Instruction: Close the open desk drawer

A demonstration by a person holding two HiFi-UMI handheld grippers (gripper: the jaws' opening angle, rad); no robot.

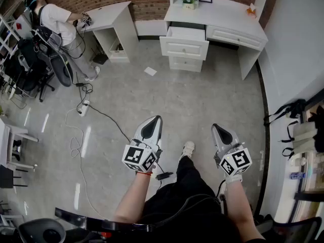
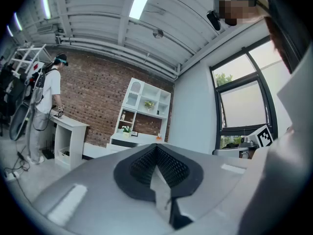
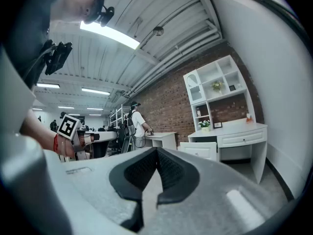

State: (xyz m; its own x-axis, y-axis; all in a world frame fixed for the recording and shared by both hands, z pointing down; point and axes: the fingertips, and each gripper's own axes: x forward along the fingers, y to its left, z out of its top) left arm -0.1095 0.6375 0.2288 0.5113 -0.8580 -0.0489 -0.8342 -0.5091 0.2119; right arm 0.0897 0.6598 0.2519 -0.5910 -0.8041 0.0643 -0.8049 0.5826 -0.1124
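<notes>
A white desk (image 1: 223,15) stands against the brick wall at the far side of the room. Its top left drawer (image 1: 184,43) is pulled out toward me; the right drawer is flush. The desk also shows small in the right gripper view (image 3: 234,135) with the open drawer (image 3: 199,150), and in the left gripper view (image 2: 128,140). My left gripper (image 1: 156,119) and right gripper (image 1: 216,127) hang over the floor, well short of the desk. Both are shut with nothing between their jaws.
A second white desk (image 1: 112,22) stands at the back left with a person (image 1: 55,19) beside it. Cables (image 1: 83,108) trail across the grey floor, and a paper scrap (image 1: 150,71) lies before the drawers. Chairs and racks crowd the left side; a bag (image 1: 288,110) hangs at right.
</notes>
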